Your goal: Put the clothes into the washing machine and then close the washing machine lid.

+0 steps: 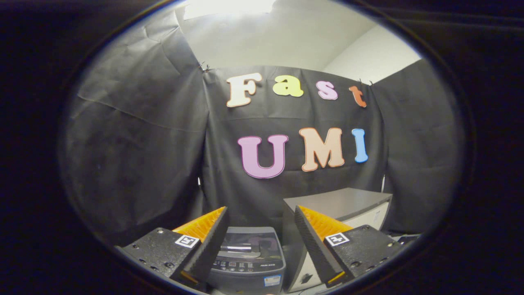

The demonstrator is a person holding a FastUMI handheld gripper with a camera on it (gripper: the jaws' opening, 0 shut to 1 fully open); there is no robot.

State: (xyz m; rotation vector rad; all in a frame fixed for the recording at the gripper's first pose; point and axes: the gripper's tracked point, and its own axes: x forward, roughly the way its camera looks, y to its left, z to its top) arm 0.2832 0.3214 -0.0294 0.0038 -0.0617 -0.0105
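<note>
Gripper (260,229) fingers are spread apart and hold nothing, raised level toward the booth wall. Between and beyond them stands the small grey washing machine (247,262), lid down, its control panel facing the camera. Just right of it stands a grey-topped white cabinet (348,205).

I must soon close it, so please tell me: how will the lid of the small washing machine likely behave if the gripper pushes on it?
The washing machine lid looks glossy, so probably slippery. It already seems flat. The open gripper holds nothing.
</note>
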